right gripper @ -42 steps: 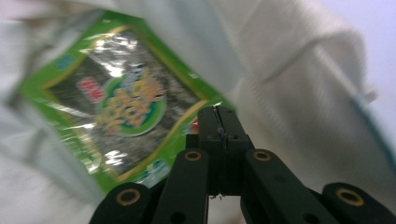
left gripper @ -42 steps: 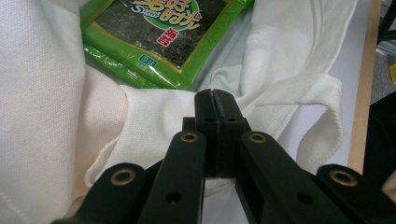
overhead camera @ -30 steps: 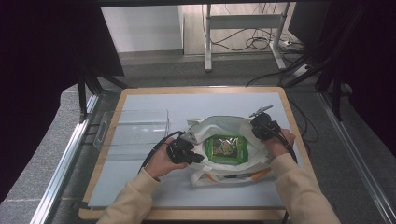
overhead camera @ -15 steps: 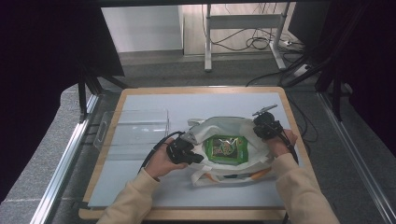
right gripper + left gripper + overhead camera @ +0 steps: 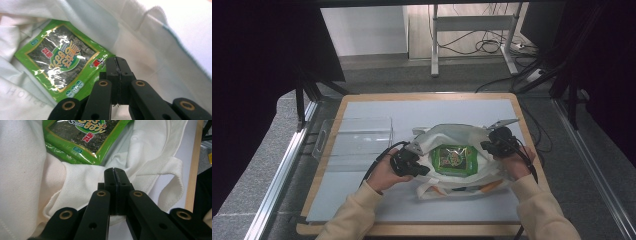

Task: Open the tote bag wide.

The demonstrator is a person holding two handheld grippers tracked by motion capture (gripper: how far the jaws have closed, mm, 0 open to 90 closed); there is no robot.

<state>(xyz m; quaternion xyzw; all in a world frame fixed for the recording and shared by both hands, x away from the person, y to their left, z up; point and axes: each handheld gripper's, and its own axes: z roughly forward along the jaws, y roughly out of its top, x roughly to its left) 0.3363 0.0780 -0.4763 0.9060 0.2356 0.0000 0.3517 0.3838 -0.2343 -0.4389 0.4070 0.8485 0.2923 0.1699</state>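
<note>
Centre-right of high view: white cloth bag (image 5: 462, 165) on table mat (image 5: 377, 112), mouth spread wide, green seaweed packet (image 5: 453, 158) lying flat inside. Left gripper (image 5: 414, 167) at bag's left rim, jaws shut, cloth fold pinched between them in left gripper view (image 5: 115, 173). Right gripper (image 5: 492, 145) at right rim, jaws shut; grip on cloth not clear. Against earlier frames: right gripper shifted slightly up and outward, mouth pulled wider; left unmoved. Judged: bag being held open, packet ready for removal or more loading. Clear tray (image 5: 354, 137) at left untouched.
</note>
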